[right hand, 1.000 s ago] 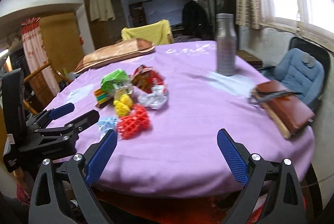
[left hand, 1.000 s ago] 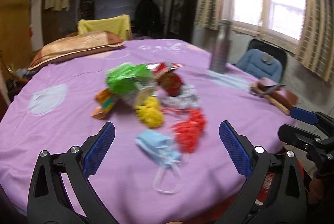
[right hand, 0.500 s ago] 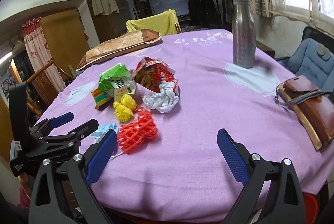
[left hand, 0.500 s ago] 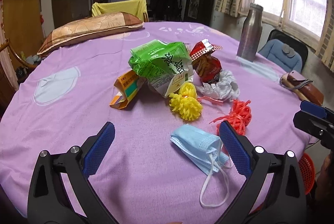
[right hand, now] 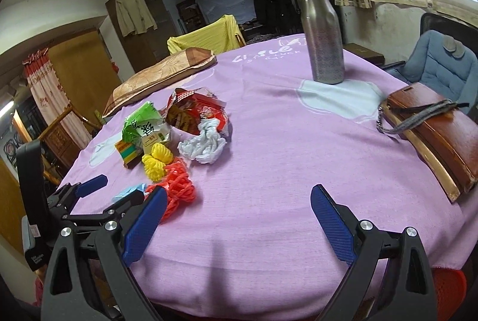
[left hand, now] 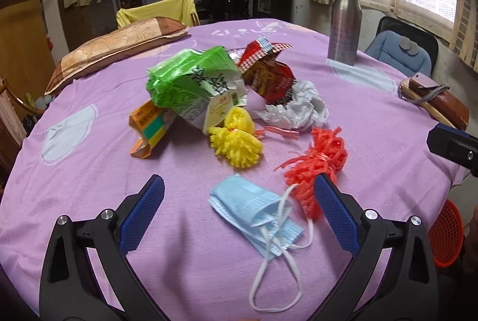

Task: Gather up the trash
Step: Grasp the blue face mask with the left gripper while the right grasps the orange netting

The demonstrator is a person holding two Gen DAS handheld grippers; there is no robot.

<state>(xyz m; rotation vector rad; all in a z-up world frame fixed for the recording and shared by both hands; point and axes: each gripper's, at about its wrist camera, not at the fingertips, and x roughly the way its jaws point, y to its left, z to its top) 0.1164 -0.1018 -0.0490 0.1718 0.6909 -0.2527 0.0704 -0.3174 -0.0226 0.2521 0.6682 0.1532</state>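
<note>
A heap of trash lies on the purple tablecloth [left hand: 89, 186]: a green carton [left hand: 191, 85], an orange box [left hand: 149, 126], a red snack bag [left hand: 269, 76], crumpled white paper [left hand: 295, 108], a yellow foam net [left hand: 236, 141], a red foam net [left hand: 316, 165] and a blue face mask [left hand: 254, 207]. My left gripper [left hand: 236, 213] is open, low over the table, with the mask between its fingers. My right gripper [right hand: 236, 222] is open over bare cloth, to the right of the red net [right hand: 177, 189]. The left gripper [right hand: 92, 195] shows at the left edge of the right wrist view.
A steel bottle [right hand: 322, 31] stands at the far right of the table. A brown leather bag [right hand: 430, 135] lies at the right edge, a cushion [left hand: 116, 49] at the far left. An orange-red basket [left hand: 445, 234] sits below the table's right edge. Chairs stand around.
Both grippers have moved forward and lower toward the trash heap. The mask now lies between the left gripper's fingers. Both stay open.
</note>
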